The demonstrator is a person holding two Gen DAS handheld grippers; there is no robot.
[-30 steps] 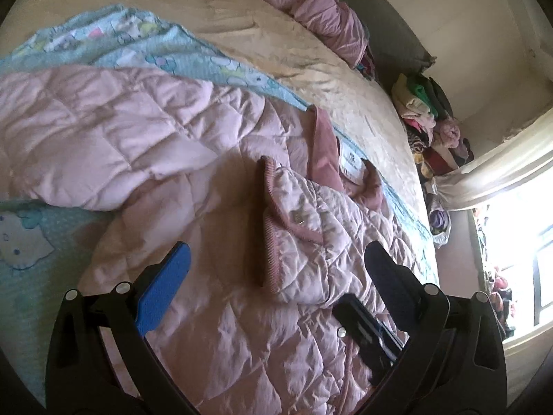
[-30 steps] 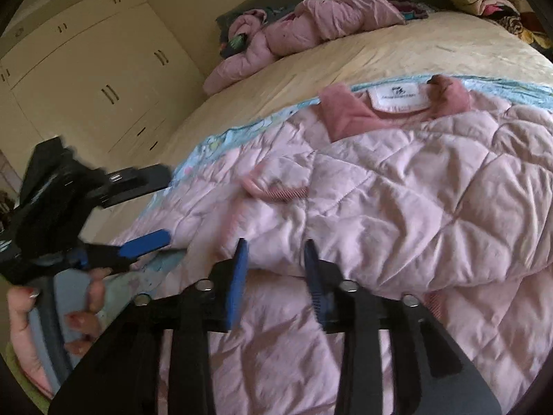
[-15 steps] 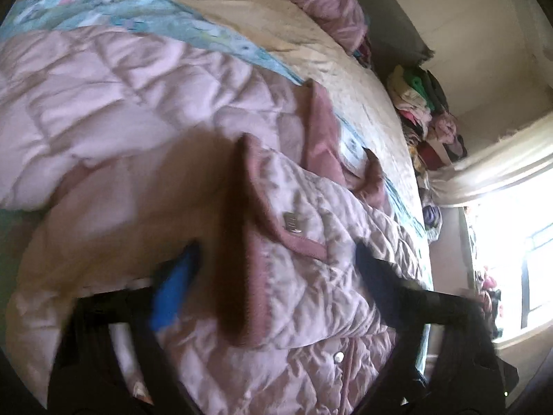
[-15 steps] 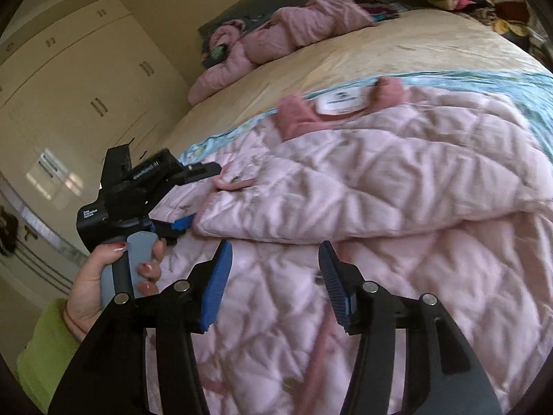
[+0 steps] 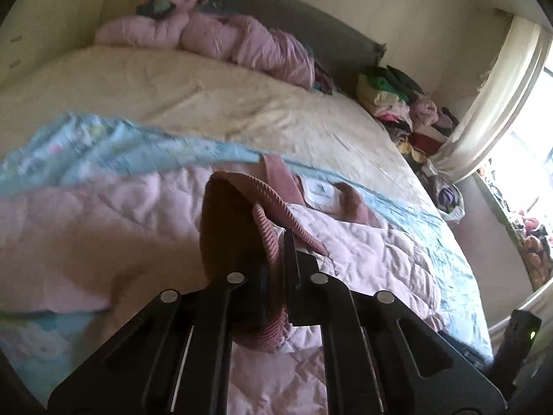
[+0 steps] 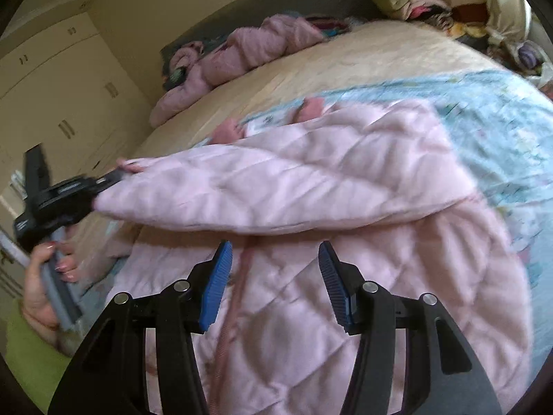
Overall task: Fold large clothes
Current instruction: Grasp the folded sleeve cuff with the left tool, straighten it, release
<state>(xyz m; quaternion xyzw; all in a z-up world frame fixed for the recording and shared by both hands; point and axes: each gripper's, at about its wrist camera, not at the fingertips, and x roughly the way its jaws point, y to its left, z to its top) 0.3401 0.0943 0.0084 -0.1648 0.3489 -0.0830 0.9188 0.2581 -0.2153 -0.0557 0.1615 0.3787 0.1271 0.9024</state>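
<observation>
Cream bedding covers a wide bed that fills most of both views, with cream wardrobe doors on the left in the right wrist view. At the far headboard lies a bundled pink puffer garment; whether it is one piece or several cannot be told. Nearer, a pale blue printed sheet is spread across the bed, and the pink quilted jacket lies on it, its collar and white label toward the far side. In the left wrist view the left gripper is clamped on the ribbed cuff of the jacket's sleeve, the cuff bunched between the closed fingers and hiding their pads. In the right wrist view that sleeve stretches leftward across the jacket body to the same tool at the left edge, held by a hand with painted nails; the view is blurred there. The right gripper hangs over the jacket's lower body with its blue pads wide apart, gripping nothing. Far right, a heap of mixed clothes sits beside the bed, partly cut off by a pale curtain at a bright window.
</observation>
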